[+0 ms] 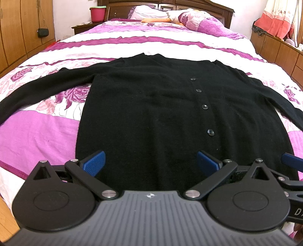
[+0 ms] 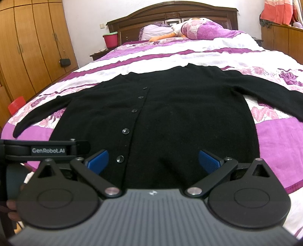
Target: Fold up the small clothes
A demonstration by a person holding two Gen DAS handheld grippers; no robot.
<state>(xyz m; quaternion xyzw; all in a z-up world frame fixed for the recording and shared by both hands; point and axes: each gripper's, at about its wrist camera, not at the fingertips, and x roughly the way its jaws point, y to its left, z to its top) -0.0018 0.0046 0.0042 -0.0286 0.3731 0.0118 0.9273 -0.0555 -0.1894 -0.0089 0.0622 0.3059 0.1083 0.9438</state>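
Note:
A black buttoned cardigan [image 1: 151, 106] lies flat on the bed, front up, sleeves spread out to both sides; it also shows in the right wrist view [image 2: 170, 113]. My left gripper [image 1: 150, 163] is open and empty, just above the hem on the cardigan's left half. My right gripper [image 2: 153, 161] is open and empty, above the hem on the right half, beside the bottom button [image 2: 120, 158]. The left gripper's body [image 2: 47, 150] shows at the left of the right wrist view.
The bed [image 1: 37, 132] has a pink, purple and white floral cover. Pillows and a soft toy [image 1: 178, 18] lie by the dark headboard. A red bucket [image 1: 97, 14] stands on the nightstand. Wooden wardrobes [image 2: 28, 47] line the left wall.

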